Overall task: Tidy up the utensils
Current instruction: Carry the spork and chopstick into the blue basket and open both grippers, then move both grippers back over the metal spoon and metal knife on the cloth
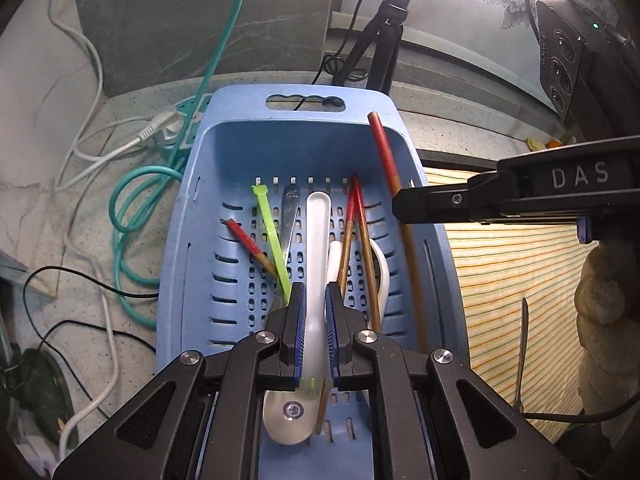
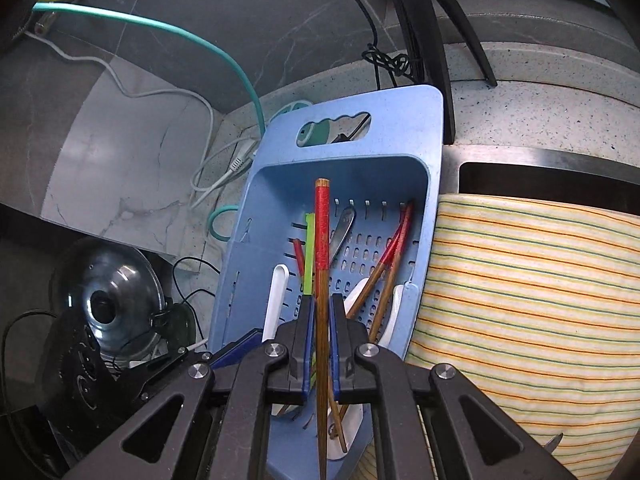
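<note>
A blue slotted basket (image 1: 404, 148) holds utensils: a white plastic spoon (image 1: 318, 232), a green plastic fork (image 1: 272, 236), a metal utensil handle (image 1: 289, 216), a second white spoon (image 1: 382, 272) and several red-tipped wooden chopsticks (image 1: 360, 232). My left gripper (image 1: 316, 302) is shut on the white spoon's handle, low over the basket. My right gripper (image 2: 321, 312) is shut on one red-tipped chopstick (image 2: 322, 240), held above the basket (image 2: 400, 120). In the left wrist view that chopstick (image 1: 384, 148) leans over the basket's right rim under the right gripper's body.
A striped cloth (image 1: 508, 272) lies right of the basket with a metal utensil (image 1: 522, 344) on it. Teal and white cables (image 1: 132, 200) lie left. A tripod (image 1: 384, 40) stands behind. A steel lid (image 2: 116, 280) sits at lower left in the right wrist view.
</note>
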The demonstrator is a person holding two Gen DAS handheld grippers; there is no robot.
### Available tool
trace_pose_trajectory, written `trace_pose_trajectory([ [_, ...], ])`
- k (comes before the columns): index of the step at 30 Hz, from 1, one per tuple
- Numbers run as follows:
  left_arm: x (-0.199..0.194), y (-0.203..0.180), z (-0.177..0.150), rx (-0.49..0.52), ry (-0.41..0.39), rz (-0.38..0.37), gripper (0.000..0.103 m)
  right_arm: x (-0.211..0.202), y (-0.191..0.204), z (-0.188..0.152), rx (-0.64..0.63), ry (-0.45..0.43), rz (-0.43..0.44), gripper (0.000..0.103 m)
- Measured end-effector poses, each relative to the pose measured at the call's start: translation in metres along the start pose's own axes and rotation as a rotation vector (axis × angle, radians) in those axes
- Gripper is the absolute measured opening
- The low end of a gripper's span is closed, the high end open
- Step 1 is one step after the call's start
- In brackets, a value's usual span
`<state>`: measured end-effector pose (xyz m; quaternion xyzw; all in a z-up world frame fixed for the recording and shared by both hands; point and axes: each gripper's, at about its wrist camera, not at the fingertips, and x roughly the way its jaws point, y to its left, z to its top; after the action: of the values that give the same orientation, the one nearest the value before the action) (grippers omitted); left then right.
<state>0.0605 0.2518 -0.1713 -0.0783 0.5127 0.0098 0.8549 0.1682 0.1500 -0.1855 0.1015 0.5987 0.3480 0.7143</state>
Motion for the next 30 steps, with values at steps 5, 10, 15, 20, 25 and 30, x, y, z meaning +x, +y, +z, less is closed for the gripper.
trace_pose_trajectory([
  [5, 0.002, -0.001, 0.002, -0.004, 0.004, -0.003, 0.009, -0.001, 0.002, 0.001, -0.017, -0.002, -0.006, 0.008],
  [10, 0.001, -0.001, 0.003, -0.012, 0.002, 0.005, 0.016, -0.004, 0.001, 0.001, -0.022, -0.003, -0.010, 0.008],
  [15, 0.001, -0.003, 0.004, -0.016, 0.002, 0.005, 0.016, -0.010, -0.002, 0.000, -0.021, -0.005, -0.010, 0.008],
  [20, -0.006, -0.007, 0.002, -0.024, -0.007, 0.005, 0.016, -0.019, -0.005, -0.002, -0.032, -0.005, -0.006, 0.012],
  [25, -0.020, -0.014, -0.003, -0.021, -0.022, 0.018, 0.026, -0.034, -0.007, -0.009, -0.045, -0.005, 0.005, 0.012],
  [30, -0.036, -0.026, -0.011, -0.012, -0.044, 0.024, 0.026, -0.054, -0.011, -0.017, -0.055, -0.009, 0.021, 0.012],
])
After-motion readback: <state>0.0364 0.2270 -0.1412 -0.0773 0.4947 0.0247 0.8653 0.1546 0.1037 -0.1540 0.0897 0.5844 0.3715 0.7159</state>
